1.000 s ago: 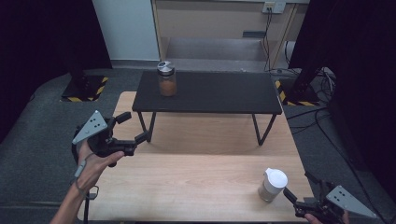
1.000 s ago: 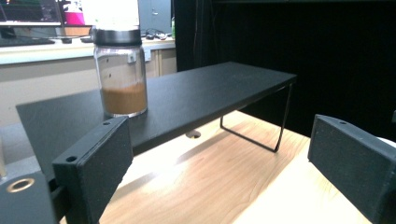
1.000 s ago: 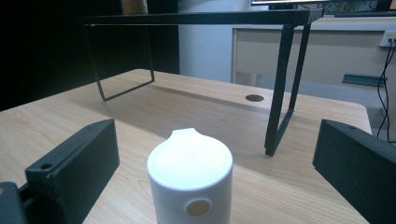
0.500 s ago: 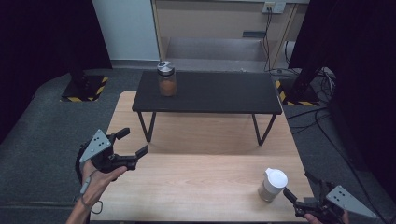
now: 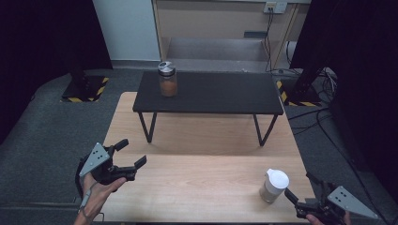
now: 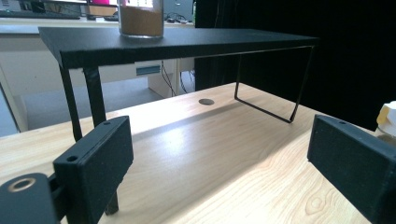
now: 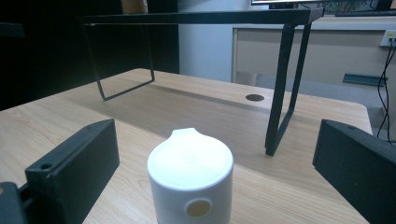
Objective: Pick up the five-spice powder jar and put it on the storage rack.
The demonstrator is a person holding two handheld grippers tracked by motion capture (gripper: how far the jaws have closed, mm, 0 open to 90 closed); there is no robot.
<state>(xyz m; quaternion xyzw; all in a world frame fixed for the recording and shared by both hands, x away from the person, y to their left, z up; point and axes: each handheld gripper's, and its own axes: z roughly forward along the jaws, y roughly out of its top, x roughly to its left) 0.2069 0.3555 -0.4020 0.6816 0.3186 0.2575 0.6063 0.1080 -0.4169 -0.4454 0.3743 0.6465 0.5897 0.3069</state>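
Observation:
A glass jar (image 5: 167, 79) with a metal lid and orange-brown contents stands at the left end of the black shelf (image 5: 211, 93). A white lidded container (image 5: 273, 185) sits on the wooden table (image 5: 197, 136) near its front right corner. My right gripper (image 5: 300, 186) is open just right of it, jaws pointing at it; in the right gripper view the container (image 7: 190, 182) stands just ahead of the right gripper (image 7: 224, 156), untouched. My left gripper (image 5: 132, 153) hangs open and empty over the table's front left edge. From the left gripper (image 6: 219, 158), the jar (image 6: 140, 18) is far off.
The shelf (image 6: 177, 44) stands on thin wire legs (image 5: 148, 126) across the back half of the table, with bare wood under and in front of it. A small round hole (image 7: 254, 97) sits in the tabletop. Dark floor and cables surround the table.
My left gripper has sunk and drawn back toward the table's near left edge, jaws still wide. The right gripper and the white container have stayed put.

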